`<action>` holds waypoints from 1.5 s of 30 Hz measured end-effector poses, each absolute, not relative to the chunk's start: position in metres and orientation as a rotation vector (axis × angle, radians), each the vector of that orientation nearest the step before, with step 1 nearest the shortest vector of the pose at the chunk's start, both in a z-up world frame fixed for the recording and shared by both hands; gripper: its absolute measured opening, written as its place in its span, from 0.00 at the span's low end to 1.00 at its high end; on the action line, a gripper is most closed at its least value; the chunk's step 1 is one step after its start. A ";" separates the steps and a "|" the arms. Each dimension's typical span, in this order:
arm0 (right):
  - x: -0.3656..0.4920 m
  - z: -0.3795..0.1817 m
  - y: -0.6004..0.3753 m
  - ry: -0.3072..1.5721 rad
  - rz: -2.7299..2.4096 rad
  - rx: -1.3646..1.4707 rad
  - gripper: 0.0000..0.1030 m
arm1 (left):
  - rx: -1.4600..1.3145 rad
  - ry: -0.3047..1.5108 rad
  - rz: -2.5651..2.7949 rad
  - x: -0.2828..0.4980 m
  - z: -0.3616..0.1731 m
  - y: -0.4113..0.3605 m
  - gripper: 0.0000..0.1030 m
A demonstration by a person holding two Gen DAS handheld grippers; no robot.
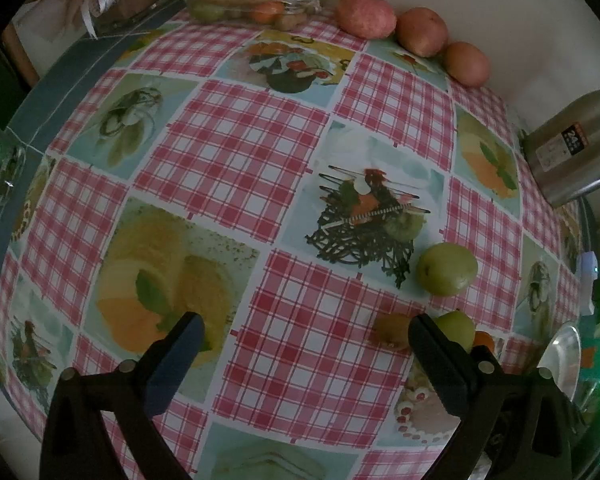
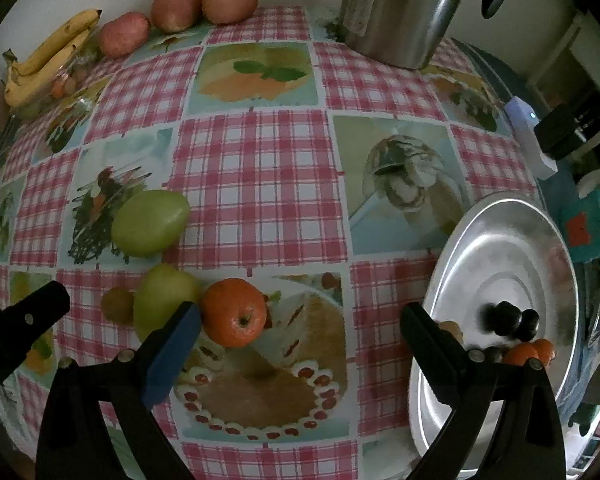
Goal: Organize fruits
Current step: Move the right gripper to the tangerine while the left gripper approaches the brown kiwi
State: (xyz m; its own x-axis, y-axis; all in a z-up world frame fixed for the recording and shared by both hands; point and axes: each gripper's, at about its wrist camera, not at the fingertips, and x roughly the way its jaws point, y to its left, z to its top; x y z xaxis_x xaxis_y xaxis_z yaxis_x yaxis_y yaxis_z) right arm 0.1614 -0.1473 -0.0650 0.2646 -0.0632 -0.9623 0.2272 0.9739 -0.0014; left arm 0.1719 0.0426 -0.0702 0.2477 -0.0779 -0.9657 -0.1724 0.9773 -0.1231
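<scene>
Both grippers' fingers wide, empty. Right gripper: orange beside left finger; steel plate behind right finger.

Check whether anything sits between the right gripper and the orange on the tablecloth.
Nothing visible does. The orange lies just ahead of the open right gripper, close to its blue finger pad; only bare tablecloth shows between the fingers.

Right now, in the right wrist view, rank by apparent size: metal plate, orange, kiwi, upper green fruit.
1. Metal plate, clearly largest.
2. Upper green fruit.
3. Orange, close to the green fruit and nearer the camera, so unsure.
4. Kiwi, smallest.
</scene>
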 end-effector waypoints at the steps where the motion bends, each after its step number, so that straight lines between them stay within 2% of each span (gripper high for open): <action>1: 0.161 -0.064 -0.148 1.286 -0.201 0.146 0.97 | -0.221 1.324 0.064 0.172 -0.071 0.043 1.00; 18: 0.157 -0.061 -0.149 1.295 -0.187 0.140 0.97 | -0.232 1.336 0.058 0.173 -0.070 0.041 1.00; 45: 0.150 -0.104 -0.131 1.414 -0.118 0.200 0.97 | -0.230 1.418 0.096 0.172 -0.095 0.045 1.00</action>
State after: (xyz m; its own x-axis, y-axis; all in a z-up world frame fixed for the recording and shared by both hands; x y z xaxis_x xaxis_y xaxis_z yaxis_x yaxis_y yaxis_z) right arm 0.1496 -0.1314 -0.1038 0.1542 0.0371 -0.9873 0.2001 0.9774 0.0679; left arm 0.1719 0.0454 -0.0954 0.1532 -0.0704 -0.9857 -0.2028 0.9740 -0.1011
